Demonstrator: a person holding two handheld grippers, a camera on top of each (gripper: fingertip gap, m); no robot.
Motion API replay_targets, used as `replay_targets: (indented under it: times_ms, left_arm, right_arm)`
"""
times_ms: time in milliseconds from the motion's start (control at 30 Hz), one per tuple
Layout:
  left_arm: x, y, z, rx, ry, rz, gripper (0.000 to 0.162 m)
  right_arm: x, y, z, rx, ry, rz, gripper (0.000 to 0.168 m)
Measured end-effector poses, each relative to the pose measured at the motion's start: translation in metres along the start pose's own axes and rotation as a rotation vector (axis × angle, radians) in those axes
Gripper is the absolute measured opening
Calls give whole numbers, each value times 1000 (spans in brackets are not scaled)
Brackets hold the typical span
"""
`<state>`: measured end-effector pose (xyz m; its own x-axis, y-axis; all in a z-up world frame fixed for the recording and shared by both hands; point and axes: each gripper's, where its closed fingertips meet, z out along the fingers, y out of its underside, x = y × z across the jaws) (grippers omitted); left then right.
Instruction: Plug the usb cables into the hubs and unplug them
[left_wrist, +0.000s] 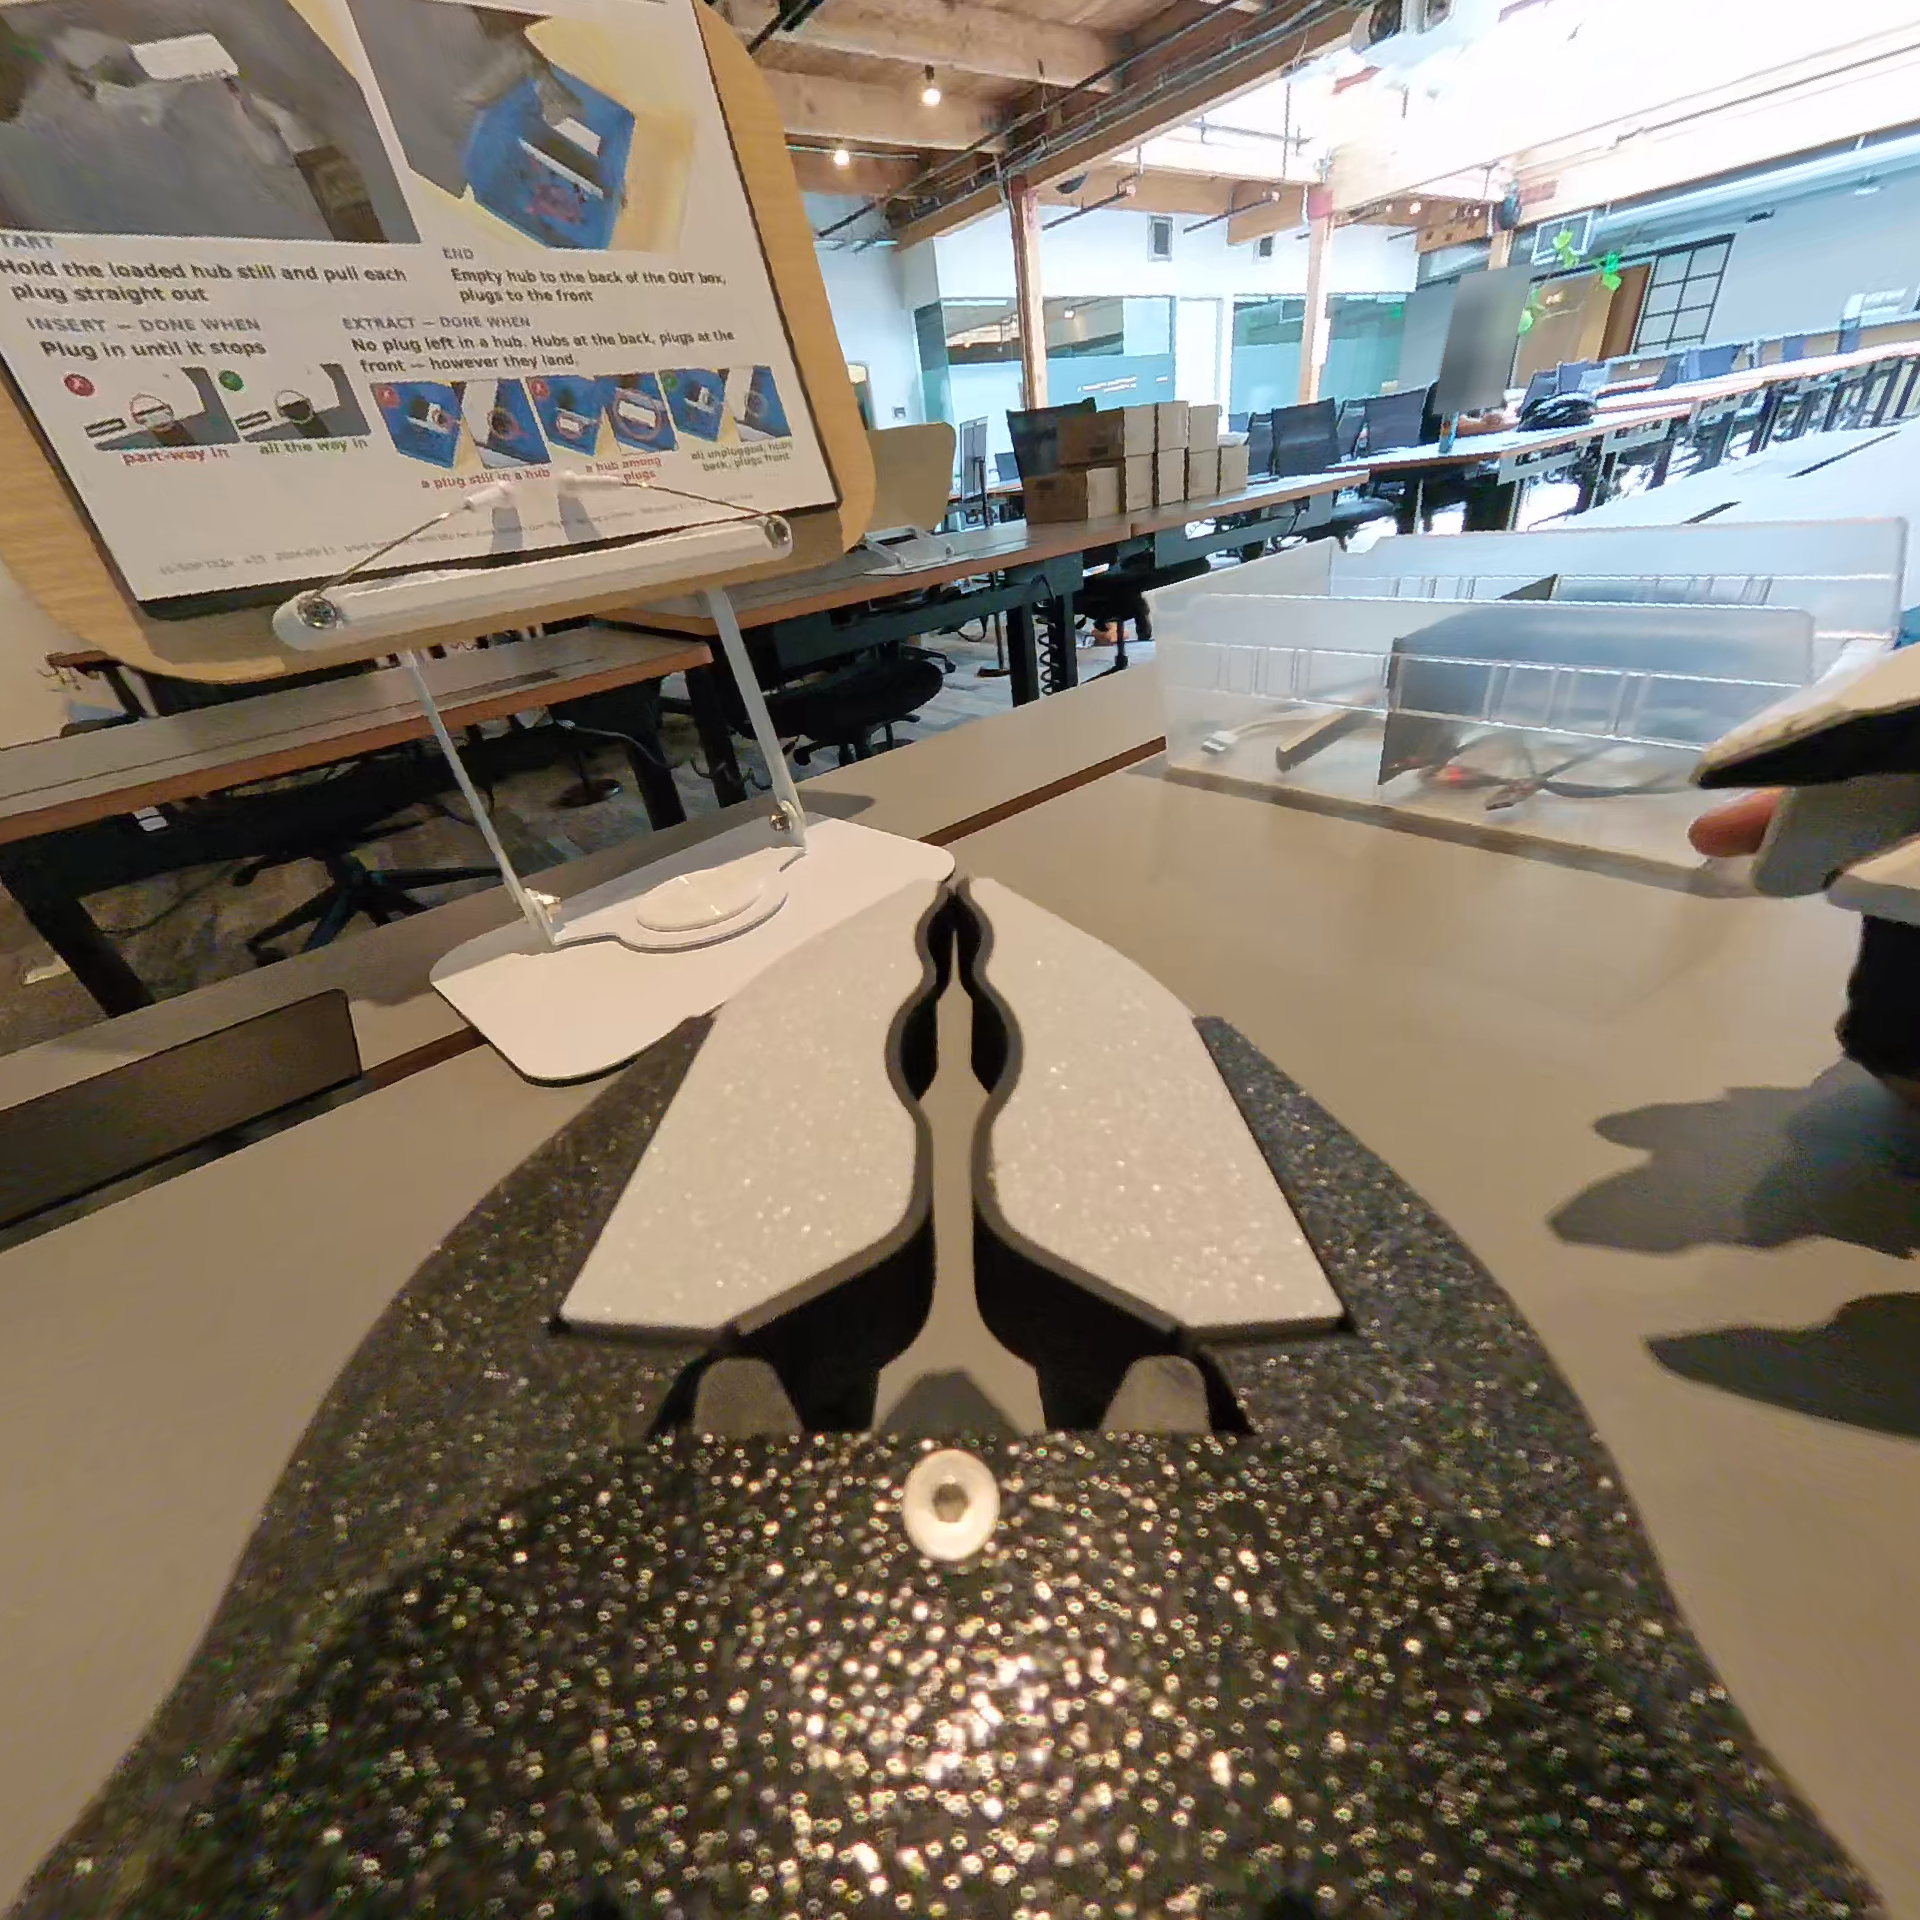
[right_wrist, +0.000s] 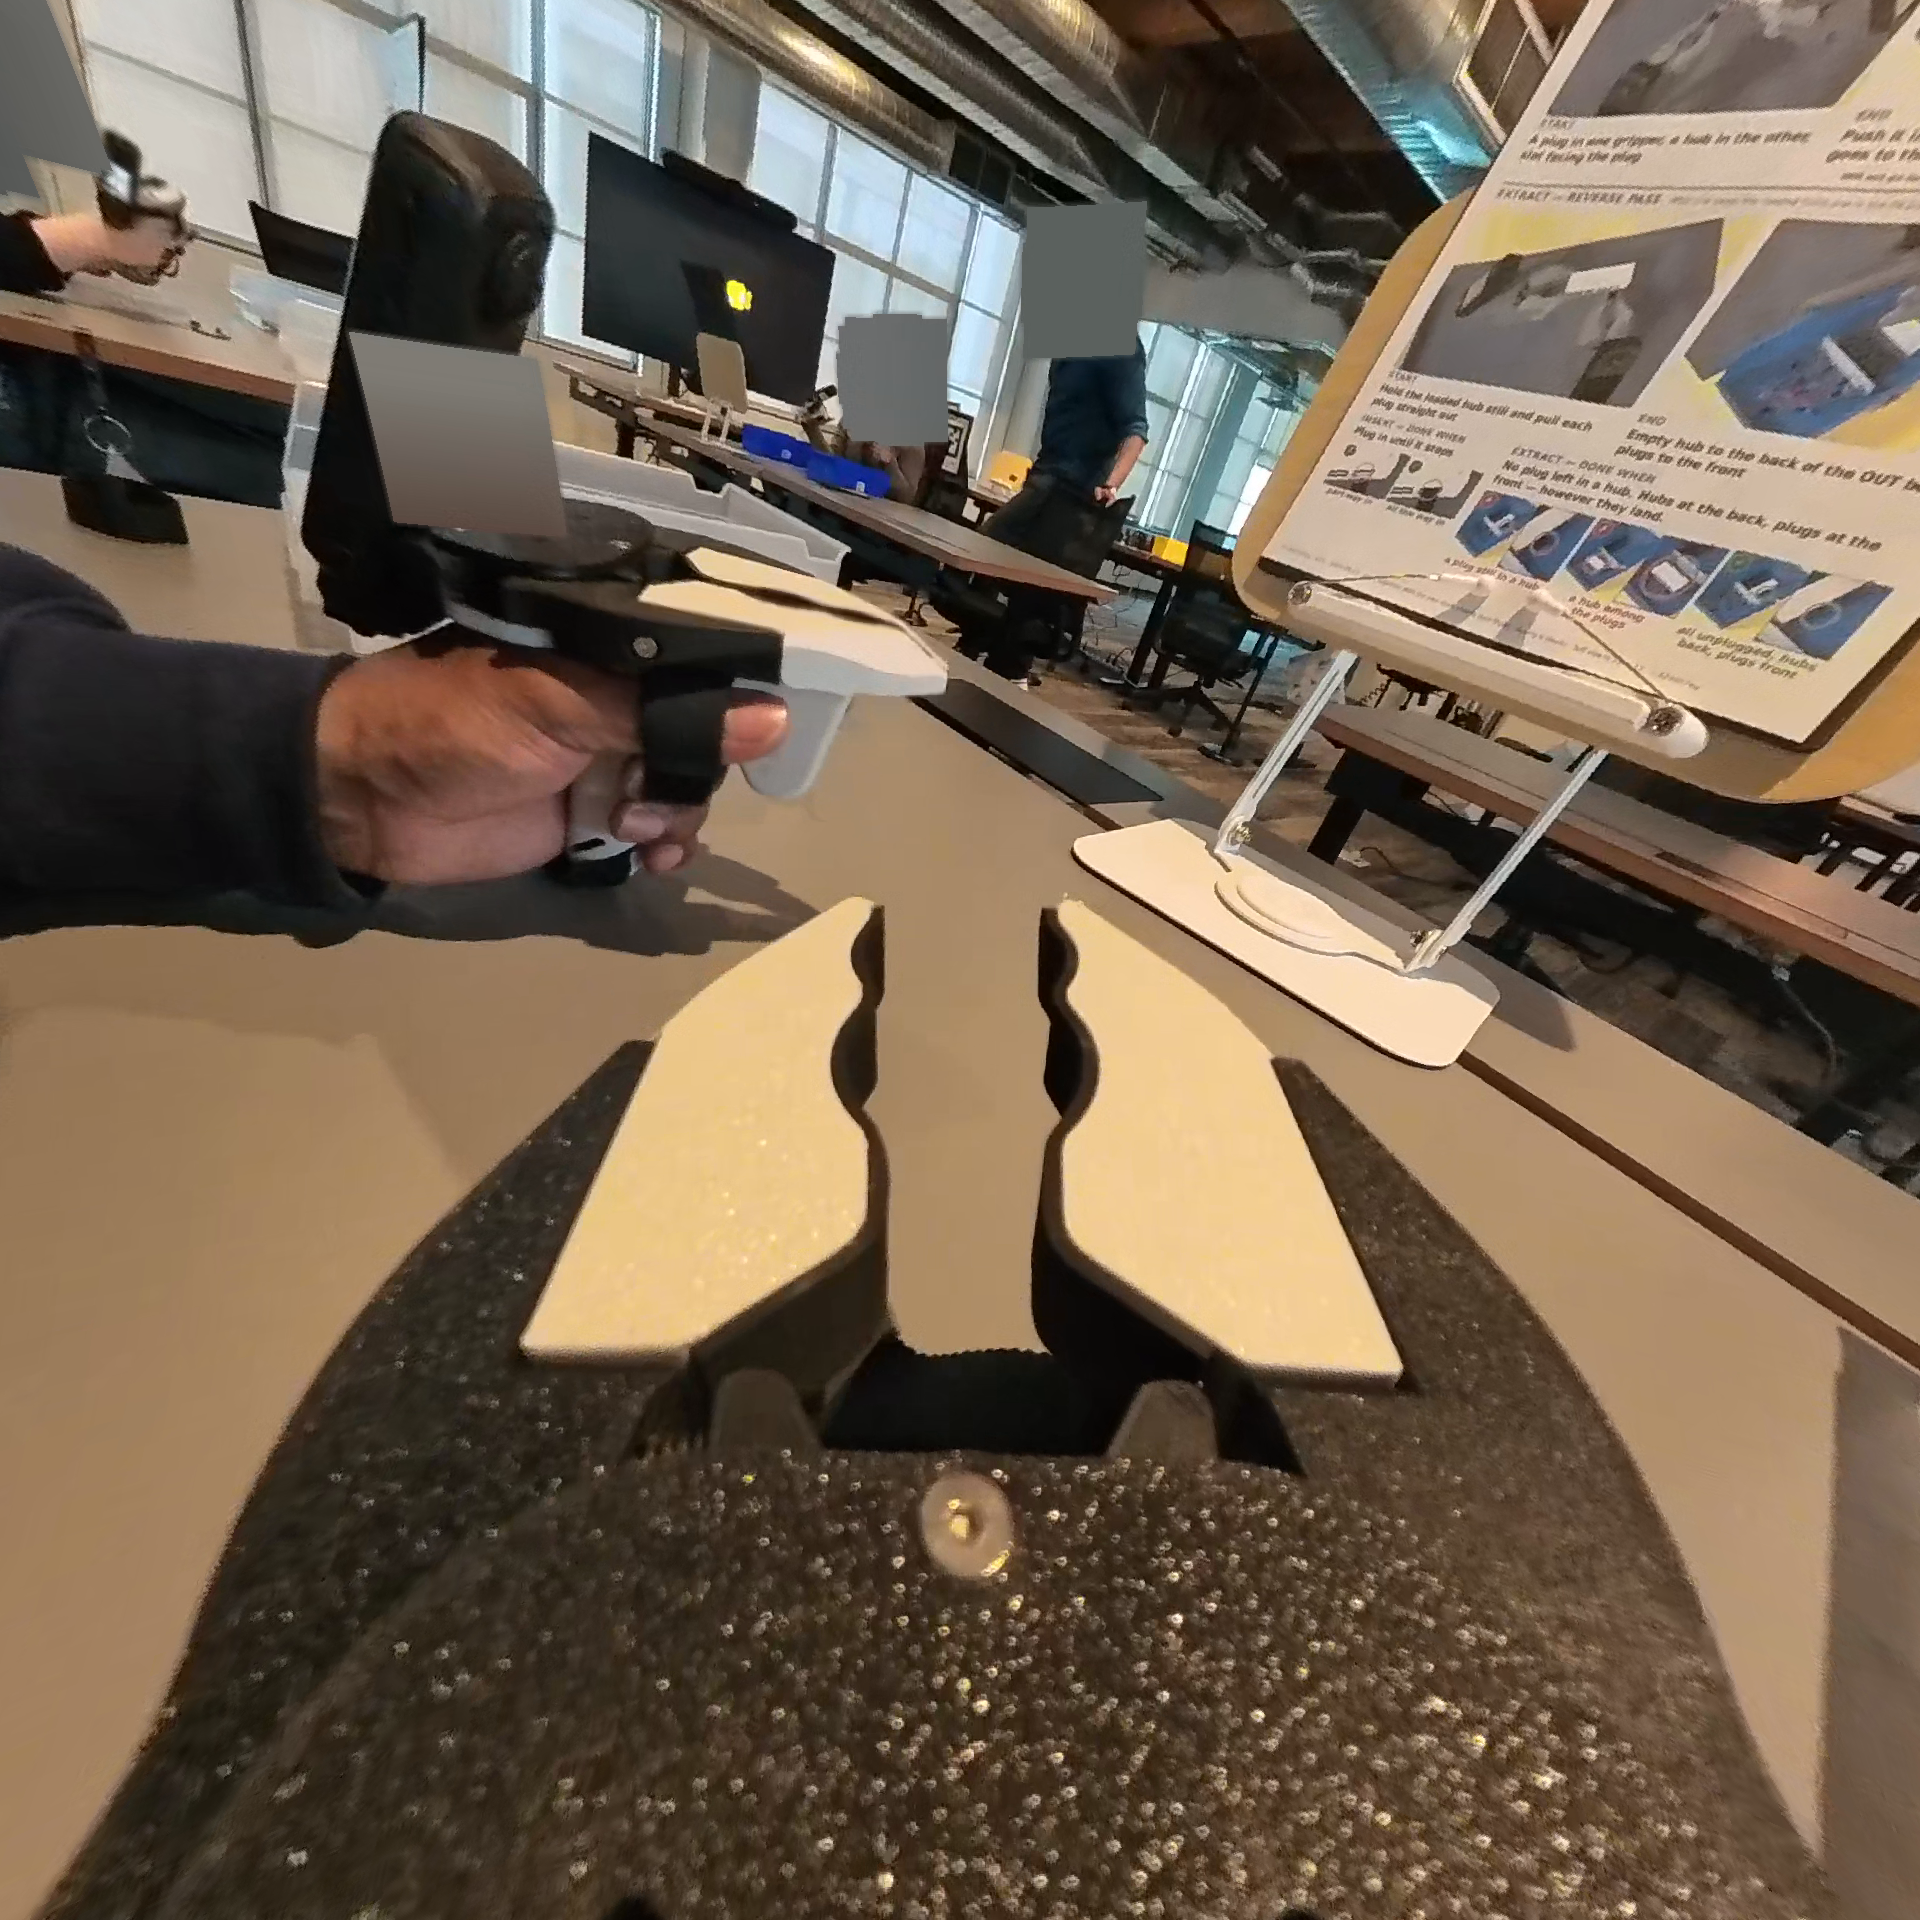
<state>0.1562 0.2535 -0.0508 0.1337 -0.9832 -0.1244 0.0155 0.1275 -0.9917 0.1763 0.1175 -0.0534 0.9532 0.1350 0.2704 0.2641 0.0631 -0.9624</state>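
My left gripper (left_wrist: 954, 891) hovers over the grey table (left_wrist: 1351, 1039) with its fingertips closed together and nothing between them. It also shows in the right wrist view (right_wrist: 894, 649), held in a hand at the left. My right gripper (right_wrist: 961, 920) is open with nothing between its fingers, above the bare table (right_wrist: 312, 1143). Its edge shows at the right of the left wrist view (left_wrist: 1829, 769). A clear plastic bin (left_wrist: 1538, 665) stands at the far right of the table; inside it lie a white USB plug (left_wrist: 1226, 740), dark hubs and dark cables (left_wrist: 1507, 790).
An instruction sheet on a wooden board stands on a white stand (left_wrist: 686, 935) at the table's far edge; it also shows in the right wrist view (right_wrist: 1299, 935). A black slot (right_wrist: 1039, 748) sits in the table. People stand among desks beyond. Across from one pair of fingers to the other is roughly 15 cm.
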Motion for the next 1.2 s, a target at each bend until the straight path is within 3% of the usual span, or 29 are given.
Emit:
replay_targets:
  times_ms: [300,633,900,1067,1133,1200]
  left_arm:
    - [4,-4,-5,-26,-21,19,0]
    - [18,-5,1,1,8,-17,0]
    - [45,-9,10,24,73,-30,0]
    - [63,-9,9,29,120,41,5]
    - [69,-9,9,30,148,42,9]
    - [73,-8,11,19,173,28,17]
  right_arm:
    - [2,-7,-2,20,21,33,24]
    - [26,-29,-18,80,154,-37,21]
    - [42,-37,-29,101,235,-108,0]
    - [69,-70,-47,125,299,-156,0]
    - [88,-85,-54,73,279,-165,0]
    - [116,-82,-57,-96,216,-149,1]
